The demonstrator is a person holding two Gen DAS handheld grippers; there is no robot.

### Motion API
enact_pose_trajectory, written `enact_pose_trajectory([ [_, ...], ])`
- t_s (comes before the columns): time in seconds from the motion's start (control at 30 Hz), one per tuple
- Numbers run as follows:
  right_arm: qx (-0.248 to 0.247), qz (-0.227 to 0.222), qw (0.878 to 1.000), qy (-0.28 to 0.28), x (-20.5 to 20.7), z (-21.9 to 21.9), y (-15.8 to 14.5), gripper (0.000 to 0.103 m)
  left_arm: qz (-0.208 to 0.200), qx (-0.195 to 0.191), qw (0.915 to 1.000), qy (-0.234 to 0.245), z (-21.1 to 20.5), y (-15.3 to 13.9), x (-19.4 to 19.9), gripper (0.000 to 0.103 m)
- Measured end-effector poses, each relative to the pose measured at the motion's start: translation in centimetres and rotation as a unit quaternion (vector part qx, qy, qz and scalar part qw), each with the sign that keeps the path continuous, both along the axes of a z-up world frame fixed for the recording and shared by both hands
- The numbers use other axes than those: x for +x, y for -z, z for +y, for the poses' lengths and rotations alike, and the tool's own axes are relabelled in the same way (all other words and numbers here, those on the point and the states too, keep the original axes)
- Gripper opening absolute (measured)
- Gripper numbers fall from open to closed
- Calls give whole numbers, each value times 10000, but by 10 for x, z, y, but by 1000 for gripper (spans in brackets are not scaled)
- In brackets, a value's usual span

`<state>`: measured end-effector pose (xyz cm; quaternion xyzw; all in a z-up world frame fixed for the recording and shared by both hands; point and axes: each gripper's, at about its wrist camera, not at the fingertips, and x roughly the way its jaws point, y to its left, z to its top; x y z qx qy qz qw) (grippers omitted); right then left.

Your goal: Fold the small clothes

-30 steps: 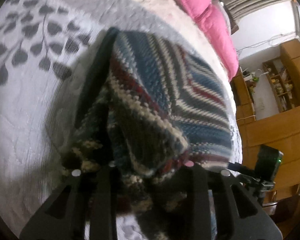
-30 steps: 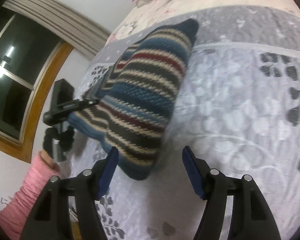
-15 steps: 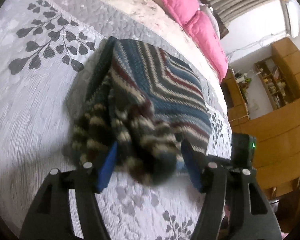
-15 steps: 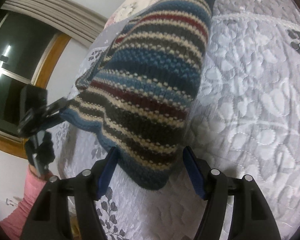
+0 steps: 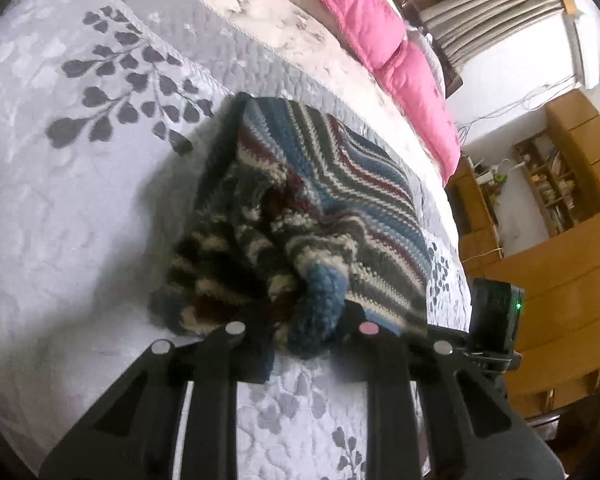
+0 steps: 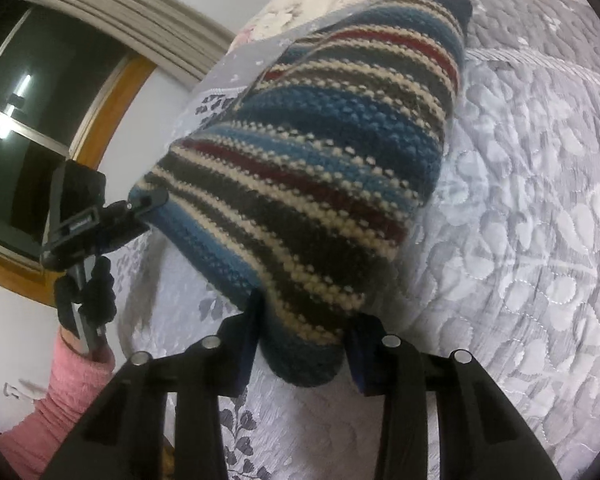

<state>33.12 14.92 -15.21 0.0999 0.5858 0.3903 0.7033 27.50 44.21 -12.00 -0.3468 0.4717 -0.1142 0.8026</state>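
Where bedspread (image 5: 80, 208) lies grey-leafed | pink pillows (image 5: 380, 40) | wooden shelving (image 5: 556, 184)

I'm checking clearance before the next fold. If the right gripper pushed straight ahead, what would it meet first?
The striped knit garment: its blue-edged corner already sits between the right gripper fingers, so it would press further into the knit, then probably the quilt.

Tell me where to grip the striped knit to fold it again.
Grip the striped knit at its two near corners, approaching low from the near edge: both corners bulge toward the grippers. The right gripper already brackets one thick blue-edged corner; the left gripper brackets the bunched one.
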Motion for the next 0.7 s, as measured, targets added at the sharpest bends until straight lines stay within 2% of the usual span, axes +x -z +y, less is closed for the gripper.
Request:
enact_pose_trajectory([
  [0.07,-212,6,9998,-17,-1,8,8,38,227,62,9997,42,2,14,-1,19],
  [0.13,-385,20,9992,-38,-3,14,19,38,468,287,9984,129,0,37,-1,19],
  [0.27,-433,88,9990,-32,-5,12,29,38,466,-29,9989,74,3,57,-4,20],
  [0.4,-469,155,9988,-31,-5,7,34,38,409,190,9988,174,-3,53,-6,23],
  [0.47,-484,111,9988,-56,-5,9,31,40,430,228,9986,217,-5,46,-6,31],
  [0.6,-444,-119,9989,-67,-1,5,14,57,512,127,9984,201,0,28,-7,47],
  [0.63,-431,-235,9988,-37,0,-1,8,57,469,125,9987,171,4,21,-10,54],
  [0.7,-432,-376,9983,51,2,-13,0,58,255,321,9991,105,13,4,-17,57],
])
